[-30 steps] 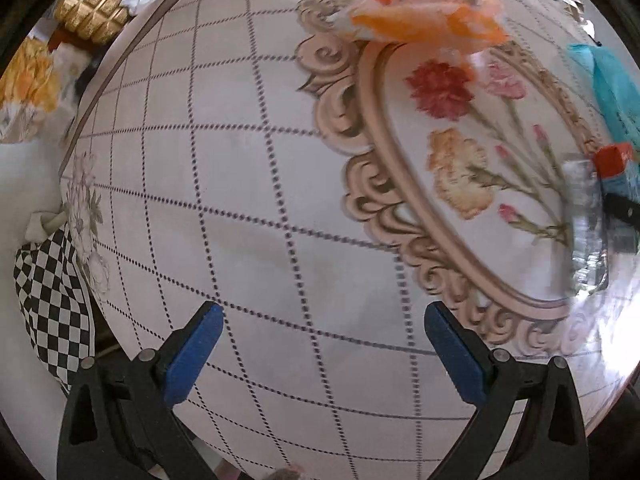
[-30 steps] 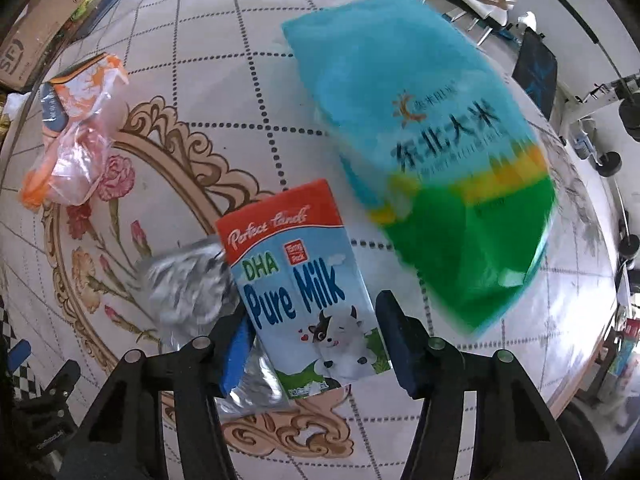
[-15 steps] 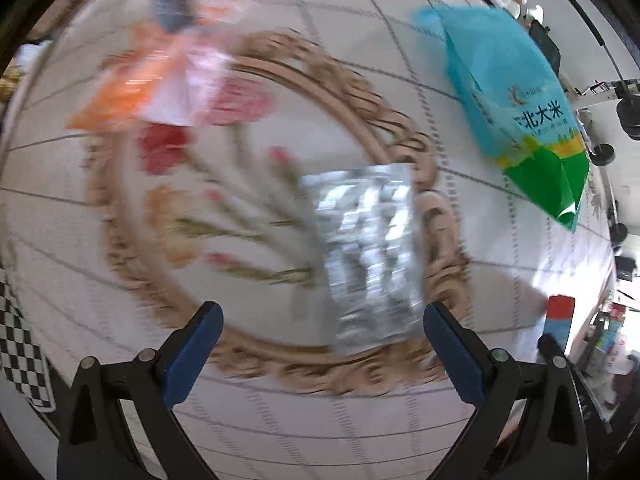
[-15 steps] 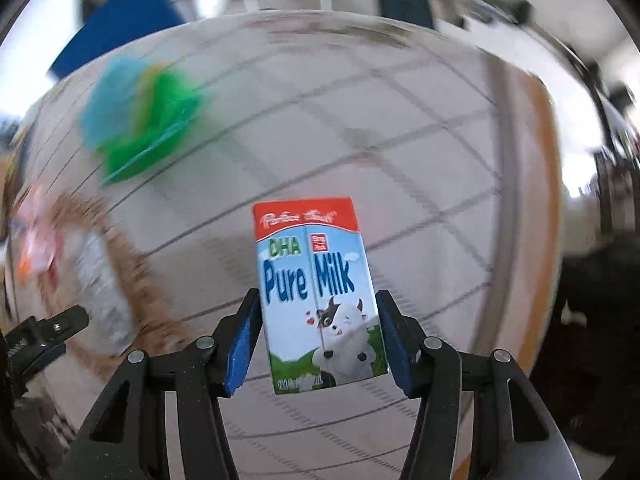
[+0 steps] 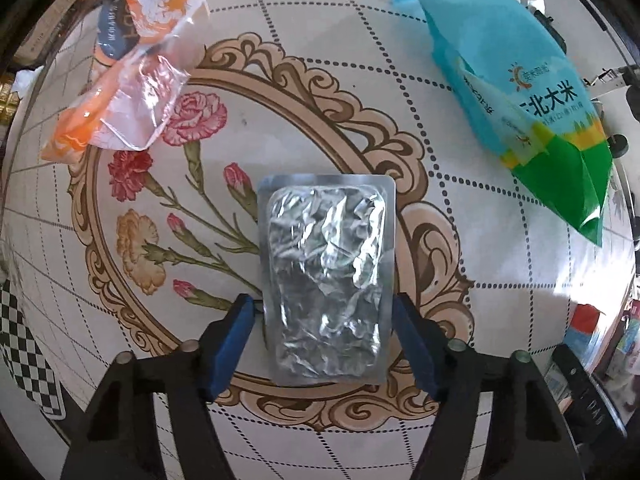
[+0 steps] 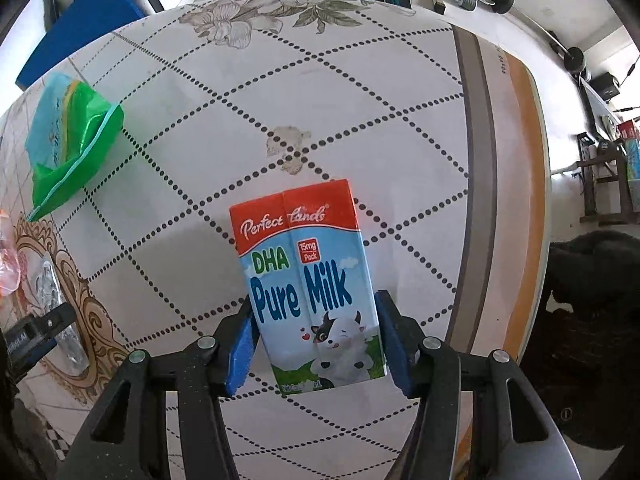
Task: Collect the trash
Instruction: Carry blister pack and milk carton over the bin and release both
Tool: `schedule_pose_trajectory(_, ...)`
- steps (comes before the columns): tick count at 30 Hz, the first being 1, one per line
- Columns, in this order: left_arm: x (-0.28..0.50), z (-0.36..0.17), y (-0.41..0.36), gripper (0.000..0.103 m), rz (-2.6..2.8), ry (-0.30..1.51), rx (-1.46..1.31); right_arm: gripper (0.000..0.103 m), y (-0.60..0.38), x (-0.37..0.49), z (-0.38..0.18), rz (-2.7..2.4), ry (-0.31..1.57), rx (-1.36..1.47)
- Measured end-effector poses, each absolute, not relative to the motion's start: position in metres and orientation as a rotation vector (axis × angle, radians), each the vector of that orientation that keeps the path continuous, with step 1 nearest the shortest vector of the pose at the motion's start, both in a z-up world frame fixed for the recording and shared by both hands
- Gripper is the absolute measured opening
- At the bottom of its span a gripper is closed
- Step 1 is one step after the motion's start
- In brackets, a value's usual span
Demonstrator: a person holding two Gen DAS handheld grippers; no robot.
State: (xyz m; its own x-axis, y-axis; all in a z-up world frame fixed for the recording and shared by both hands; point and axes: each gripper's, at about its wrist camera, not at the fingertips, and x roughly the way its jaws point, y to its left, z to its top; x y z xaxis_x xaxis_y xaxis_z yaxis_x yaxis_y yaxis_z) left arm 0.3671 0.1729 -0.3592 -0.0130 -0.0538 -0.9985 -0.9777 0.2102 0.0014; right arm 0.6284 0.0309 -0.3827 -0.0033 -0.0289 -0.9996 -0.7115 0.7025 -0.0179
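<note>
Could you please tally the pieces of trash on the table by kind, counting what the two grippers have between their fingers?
Plastic bags or wrappers: 2, the blue-green rice bag and the orange wrapper
Foil packs: 1, the silver foil pack
Cartons: 1, the milk carton
Total: 4

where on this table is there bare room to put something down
Bare tablecloth beyond the milk carton, out to the striped edge band. Also the grid between the orange wrapper and rice bag. Crowded: the flower medallion, where the foil pack lies between the left gripper pads.
</note>
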Motion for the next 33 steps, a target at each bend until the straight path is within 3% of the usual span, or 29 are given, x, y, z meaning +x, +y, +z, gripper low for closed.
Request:
schedule_pose_trajectory(18, 0.346, -0.342, 0.158, 0.061, 1.014, 1.33, -0.979, 0.054, 0.015, 0.619, -0.379, 0.648, 1.454, -0.668)
schedule_pose_trajectory(33, 0.311, -0.25, 0.087, 0.061, 1.059, 1.143, -0.647, 0.054, -0.039, 0.57, -0.329, 0.709, 1.28, -0.566)
